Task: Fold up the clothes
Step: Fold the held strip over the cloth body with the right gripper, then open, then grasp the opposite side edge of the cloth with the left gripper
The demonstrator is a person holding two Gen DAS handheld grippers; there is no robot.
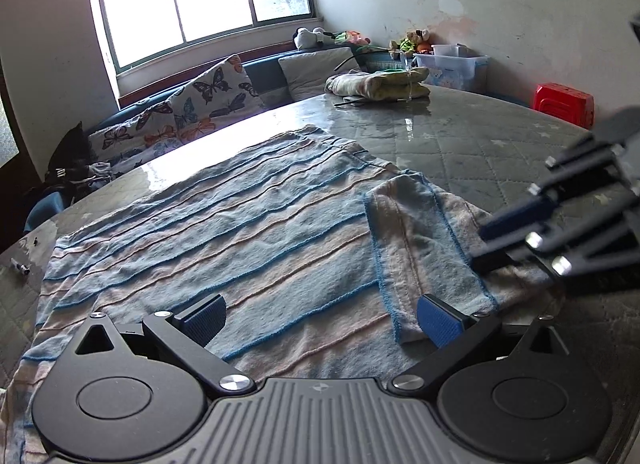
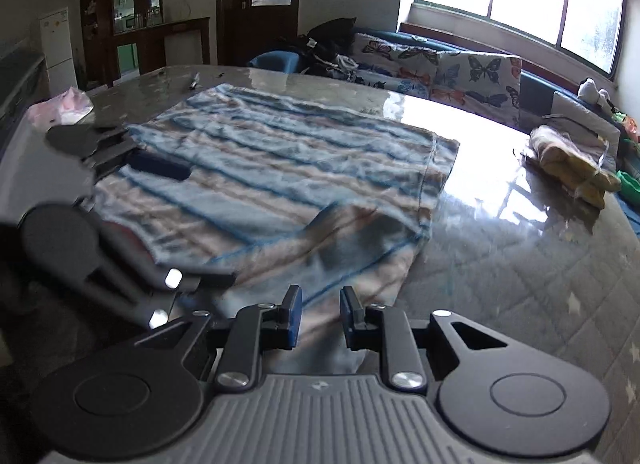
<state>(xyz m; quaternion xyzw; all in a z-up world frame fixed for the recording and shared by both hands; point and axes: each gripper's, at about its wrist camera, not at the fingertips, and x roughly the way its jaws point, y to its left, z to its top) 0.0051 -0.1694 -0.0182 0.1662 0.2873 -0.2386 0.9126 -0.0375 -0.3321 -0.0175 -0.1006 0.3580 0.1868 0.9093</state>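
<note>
A blue, white and pink striped garment (image 1: 208, 224) lies spread flat on the glass-topped table (image 1: 460, 132). A narrow sleeve-like flap (image 1: 420, 240) is folded over its right part. My left gripper (image 1: 320, 320) is open, low over the garment's near edge, and holds nothing. My right gripper (image 2: 320, 322) has its jaws a small way apart over the garment's near corner (image 2: 352, 264); no cloth shows between the pads. It appears in the left wrist view (image 1: 492, 240) beside the flap. The left gripper (image 2: 160, 168) shows at the garment's left edge in the right wrist view.
A folded yellow and beige pile (image 1: 380, 82) lies at the table's far side. A pen (image 2: 194, 80) and a pink bag (image 2: 64, 106) lie near the far left. A butterfly-print sofa (image 1: 180, 108), a clear storage box (image 1: 452, 64) and a red stool (image 1: 564, 102) stand beyond.
</note>
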